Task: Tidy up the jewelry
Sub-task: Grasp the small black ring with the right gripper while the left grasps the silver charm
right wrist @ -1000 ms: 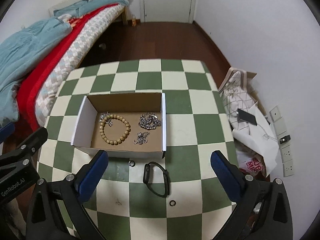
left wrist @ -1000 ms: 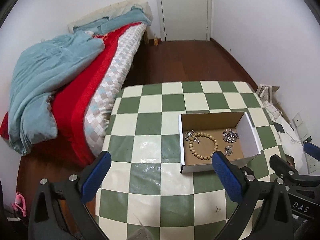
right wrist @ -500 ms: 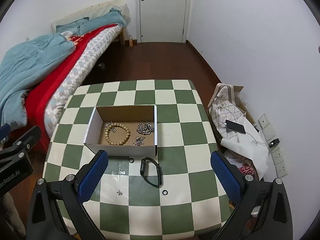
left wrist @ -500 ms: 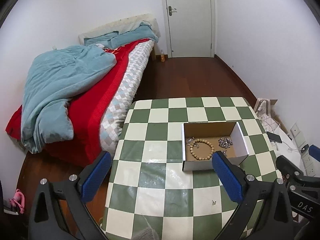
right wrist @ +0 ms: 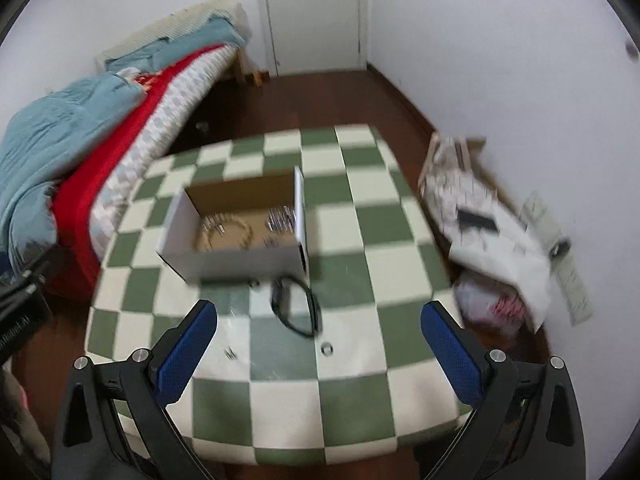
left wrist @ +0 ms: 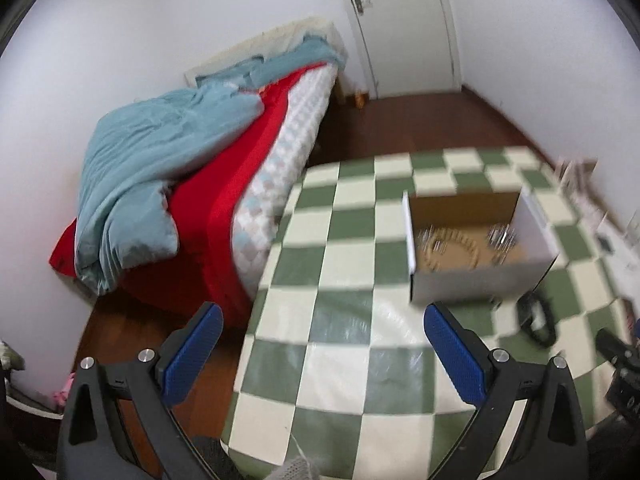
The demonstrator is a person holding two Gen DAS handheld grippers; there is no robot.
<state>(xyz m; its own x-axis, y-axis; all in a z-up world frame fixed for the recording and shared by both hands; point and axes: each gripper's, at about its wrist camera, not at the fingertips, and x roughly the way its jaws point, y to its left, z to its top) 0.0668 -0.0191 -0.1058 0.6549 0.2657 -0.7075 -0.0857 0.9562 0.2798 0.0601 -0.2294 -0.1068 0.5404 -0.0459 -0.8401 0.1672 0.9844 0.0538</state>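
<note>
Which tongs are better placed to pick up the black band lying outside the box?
Likely right: the black band lies ahead of the open right tongs; for the left tongs it sits far right.

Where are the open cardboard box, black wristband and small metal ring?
open cardboard box (right wrist: 240,261), right wrist view, white front wall.
black wristband (right wrist: 310,307), right wrist view, right side of the loop.
small metal ring (right wrist: 327,348), right wrist view, on the ring.

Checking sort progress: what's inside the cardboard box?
Inside the cardboard box: a beaded bracelet on the left and silver chain pieces on the right. Motion blur hides details, and the near wall covers the front floor strip.
</note>
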